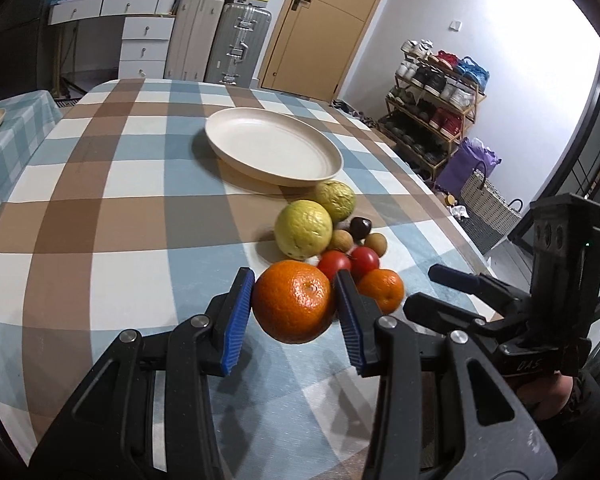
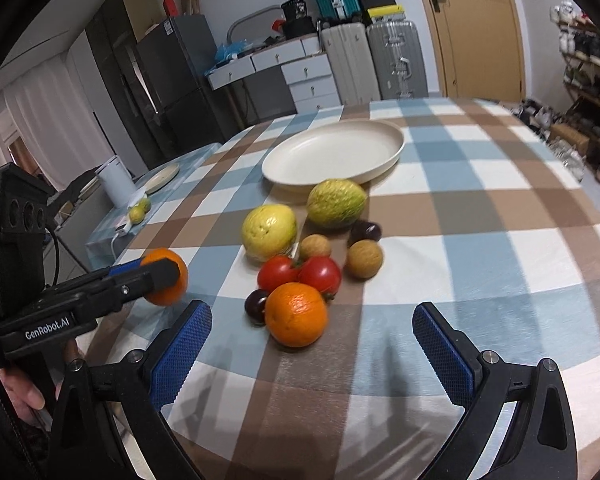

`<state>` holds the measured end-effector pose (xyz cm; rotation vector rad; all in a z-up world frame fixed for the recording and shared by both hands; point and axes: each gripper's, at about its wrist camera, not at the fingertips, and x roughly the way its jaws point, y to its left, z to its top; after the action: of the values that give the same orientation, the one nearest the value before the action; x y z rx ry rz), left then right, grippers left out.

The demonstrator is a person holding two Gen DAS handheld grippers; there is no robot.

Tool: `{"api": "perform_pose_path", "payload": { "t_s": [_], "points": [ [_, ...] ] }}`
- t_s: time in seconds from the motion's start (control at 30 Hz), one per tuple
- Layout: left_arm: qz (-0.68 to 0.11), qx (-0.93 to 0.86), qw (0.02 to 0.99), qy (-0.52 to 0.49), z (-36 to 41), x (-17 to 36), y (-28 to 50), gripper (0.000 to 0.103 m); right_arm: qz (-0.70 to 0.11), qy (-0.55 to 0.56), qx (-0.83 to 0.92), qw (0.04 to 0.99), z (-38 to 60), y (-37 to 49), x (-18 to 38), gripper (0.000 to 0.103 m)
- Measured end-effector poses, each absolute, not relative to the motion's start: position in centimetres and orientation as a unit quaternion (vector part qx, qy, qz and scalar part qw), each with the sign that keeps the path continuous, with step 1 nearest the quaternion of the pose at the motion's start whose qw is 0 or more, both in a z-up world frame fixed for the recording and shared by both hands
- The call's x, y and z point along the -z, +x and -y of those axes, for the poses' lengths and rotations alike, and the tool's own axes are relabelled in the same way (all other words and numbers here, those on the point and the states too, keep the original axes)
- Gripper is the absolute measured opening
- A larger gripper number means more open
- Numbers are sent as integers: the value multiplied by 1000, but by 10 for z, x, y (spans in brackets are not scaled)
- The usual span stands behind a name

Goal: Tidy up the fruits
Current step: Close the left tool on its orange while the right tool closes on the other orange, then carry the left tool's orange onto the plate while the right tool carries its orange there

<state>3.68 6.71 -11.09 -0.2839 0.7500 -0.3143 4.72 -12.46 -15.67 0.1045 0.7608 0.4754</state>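
Gripping an orange (image 1: 294, 302) above the table's (image 1: 100, 208) near edge — left gripper (image 1: 296, 316) clamped on it, right gripper (image 2: 312, 356) spread wide — empty cream plate (image 1: 274, 146) mid-table.

Right gripper (image 2: 312, 356) open; left gripper (image 2: 156, 272) clamps orange (image 2: 168, 282).

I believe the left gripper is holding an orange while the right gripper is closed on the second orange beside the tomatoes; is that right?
Not quite. The right gripper is open and holds nothing; the second orange sits on the tablecloth ahead of its spread fingers, as the right wrist view shows. The left gripper does grip an orange, and the tomatoes lie beside the second one.
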Motion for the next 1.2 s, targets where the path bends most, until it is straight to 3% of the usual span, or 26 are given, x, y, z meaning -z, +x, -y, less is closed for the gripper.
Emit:
{"api": "perform_pose_path", "payload": {
  "t_s": [0.1, 0.5, 0.67, 1.2],
  "points": [
    [-365, 149, 908, -139, -71, 114, 40, 38, -377, 54, -237, 894, 120, 53, 162, 101],
    [-373, 149, 906, -130, -67, 123, 51, 38, -406, 70, -257, 874, 113, 68, 178, 76],
    [-376, 147, 906, -127, -64, 124, 58, 38, -416, 68, -262, 868, 111, 69, 182, 44],
    [-356, 133, 918, -114, -75, 95, 107, 38, -362, 98, -303, 876, 139, 71, 143, 39]
  ]
}}
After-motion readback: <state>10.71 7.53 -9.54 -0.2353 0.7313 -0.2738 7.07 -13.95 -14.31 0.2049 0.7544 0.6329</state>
